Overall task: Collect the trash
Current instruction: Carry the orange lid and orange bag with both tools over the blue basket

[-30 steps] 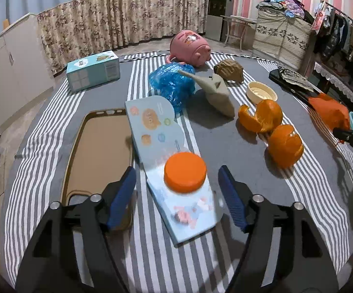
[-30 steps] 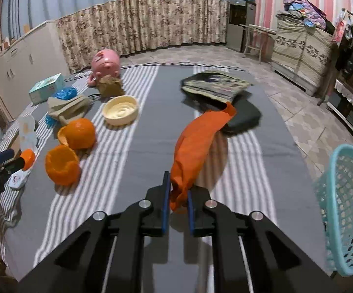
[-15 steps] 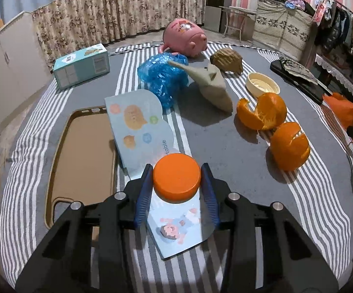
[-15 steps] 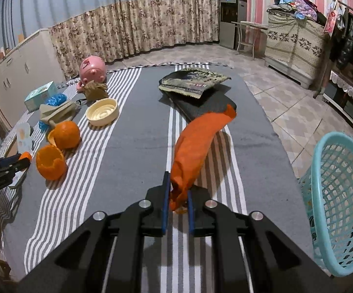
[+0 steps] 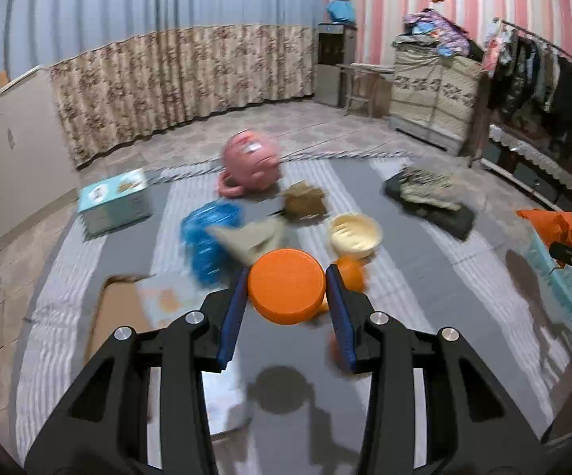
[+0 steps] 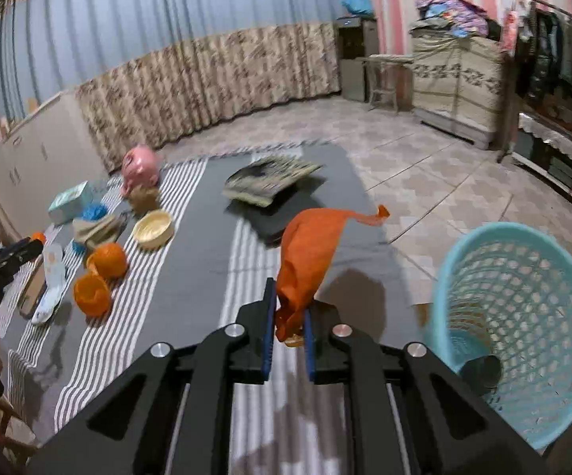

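Pinched between the pads of the left gripper (image 5: 286, 291), an orange lid (image 5: 286, 285) is held up above the striped cloth (image 5: 424, 277), while an orange bag (image 6: 313, 253) is squeezed tight in the right gripper (image 6: 288, 326), with the blue basket (image 6: 515, 316) just beside it on the right.

Blurred tabletop, clipped edges

From my left wrist view the table (image 5: 424, 277) is smeared by motion; the orange lid (image 5: 286, 285) hides most of what is probably an orange peel (image 5: 350, 273) behind it. The blue basket (image 5: 571, 293) is cut by the right edge there, and in my right view something dark (image 6: 480, 372) at its bottom is unreadable.
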